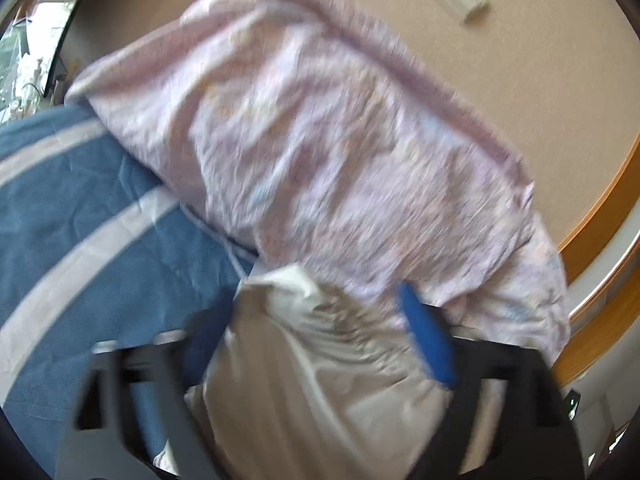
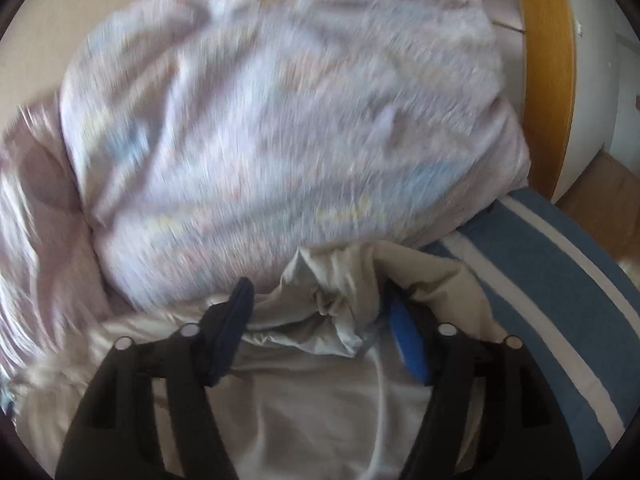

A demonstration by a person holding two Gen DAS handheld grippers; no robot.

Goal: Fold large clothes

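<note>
The left tool (image 1: 320, 320) has its 2 blue-padded fingers (image 1: 426, 340) set apart, with a bunched white fabric garment (image 1: 320, 360) filling the gap between them; whether they press on the cloth I cannot tell, as the view is blurred. In the right wrist view the right tool (image 2: 320, 320) likewise stands with its 2 fingers (image 2: 408, 344) apart and a crumpled edge of the same white garment (image 2: 328, 312) gathered between them, the cloth spreading back toward 6 o'clock under the tool.

The garment lies on a bed covered by a blue sheet with broad white stripes (image 1: 80, 240), which shows at 9 o'clock in the left view and at 3 o'clock (image 2: 560, 280) in the right one. A large pale pink, faintly patterned pillow (image 1: 320, 140) rests just beyond the garment at 12 o'clock, touching it (image 2: 280, 120). An orange wooden frame (image 2: 548, 60) runs along the bed at 2 o'clock.
</note>
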